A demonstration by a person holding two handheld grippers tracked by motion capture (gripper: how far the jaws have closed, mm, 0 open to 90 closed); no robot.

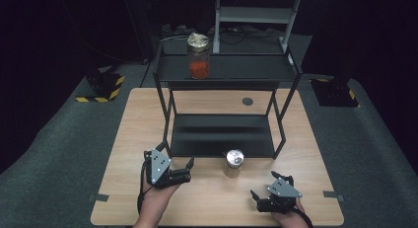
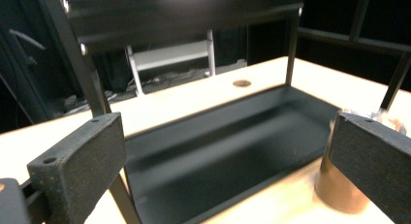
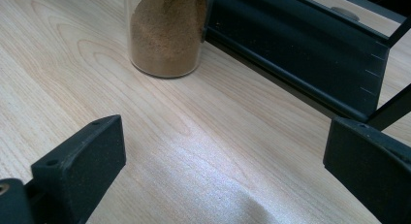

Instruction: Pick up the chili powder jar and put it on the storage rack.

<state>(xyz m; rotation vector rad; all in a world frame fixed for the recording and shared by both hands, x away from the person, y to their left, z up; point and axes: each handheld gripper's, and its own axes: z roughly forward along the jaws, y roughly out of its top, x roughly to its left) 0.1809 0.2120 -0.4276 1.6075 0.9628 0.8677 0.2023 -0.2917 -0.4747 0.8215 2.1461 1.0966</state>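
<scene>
Low in the middle of the high view, a small clear glass jar of brown powder with a shiny silver lid [image 1: 233, 162] stands upright on the pale wooden desk [image 1: 212, 201], just in front of the lower shelf of the black metal two-tier rack [image 1: 222, 134] and between the two grippers. The left gripper [image 1: 186, 170], at lower left of centre, has its fingers spread wide and holding nothing; the jar sits apart to their right, near but not between them. In the left gripper view the jar [image 2: 339, 187] shows at the lower right edge, blurred, partly behind the right-hand black finger [image 2: 373, 161], while the other finger [image 2: 80, 166] sits at lower left, with the rack's dark, smooth lower shelf between them. The right gripper [image 1: 257, 198], at lower right of the high view, is also wide open and empty, the jar up and to its left, well clear of it. In the right gripper view the jar [image 3: 165, 35] stands at the top, left of centre, beyond the fingers [image 3: 82, 161]; its round glass wall shows fine, sandy brown powder, and it stands just beside the rack's flat matte edge. The desk's wood grain runs in light, wavy lines. On the rack's upper shelf, at the top of the high view, stands a taller glass jar with orange-red contents and a gold lid [image 1: 198, 56].
</scene>
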